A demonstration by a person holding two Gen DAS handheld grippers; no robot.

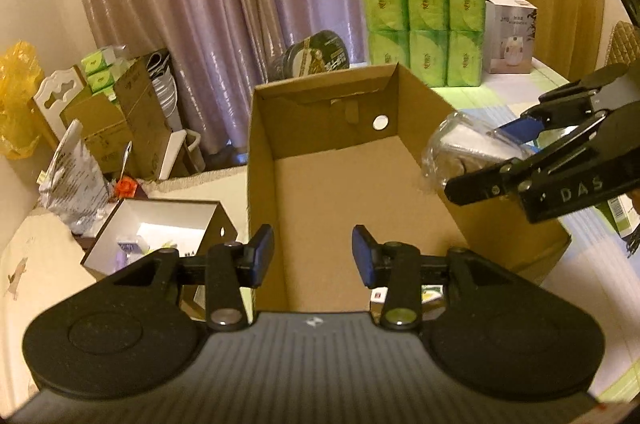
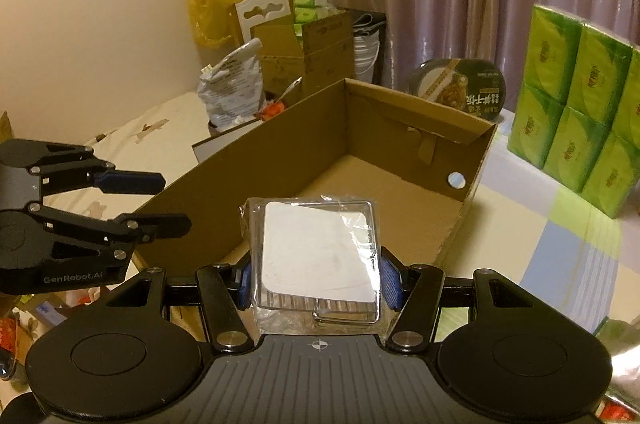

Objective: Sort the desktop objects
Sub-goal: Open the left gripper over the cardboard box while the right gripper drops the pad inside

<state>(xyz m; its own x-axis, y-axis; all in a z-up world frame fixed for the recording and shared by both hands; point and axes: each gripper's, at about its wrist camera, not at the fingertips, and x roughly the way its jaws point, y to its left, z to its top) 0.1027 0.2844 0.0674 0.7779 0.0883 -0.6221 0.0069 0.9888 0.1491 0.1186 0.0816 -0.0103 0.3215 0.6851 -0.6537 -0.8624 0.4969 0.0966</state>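
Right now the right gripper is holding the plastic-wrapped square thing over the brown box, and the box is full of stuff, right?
Not quite. The right gripper does hold the plastic-wrapped square thing over the brown box, but the box is empty: both wrist views show only its bare cardboard floor.

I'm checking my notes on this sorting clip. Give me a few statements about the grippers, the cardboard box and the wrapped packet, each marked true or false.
1. The right gripper is shut on the plastic-wrapped packet. True.
2. The left gripper holds a packet as well. False: its jaws are open and hold nothing.
3. The cardboard box already holds several items. False: only bare floor shows inside.
4. Green tissue packs stand beyond the box. True.
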